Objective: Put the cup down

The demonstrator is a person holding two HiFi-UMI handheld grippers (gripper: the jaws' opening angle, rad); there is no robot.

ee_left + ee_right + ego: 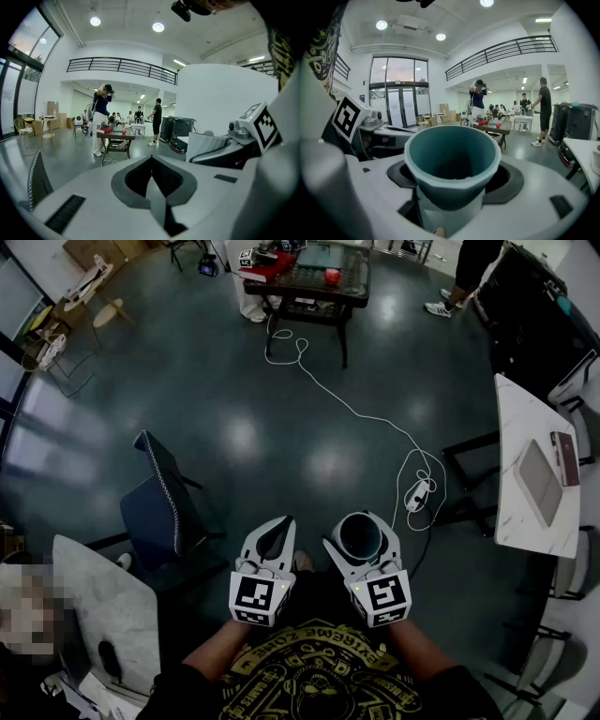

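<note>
The right tool (361, 519) is clamped around the teal cup (451, 161), held over the floor (281, 427) with the white counter (525, 418) well to its right, so the setting-down apparently remains undone; the left tool (278, 525) is closed, empty.

Dark glossy floor (234, 381), white cable (375, 420) trailing across. Dark chair (155, 512) left; white table (520, 418) right. Railed balcony (122, 65), round ceiling lights (158, 27); tall windows (398, 108), possibly dusk outside.

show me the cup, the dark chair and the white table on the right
cup (452, 161), right gripper view, on its inner wall
dark chair (150, 517), head view, on the seat
white table (517, 423), head view, on the bare top
</note>
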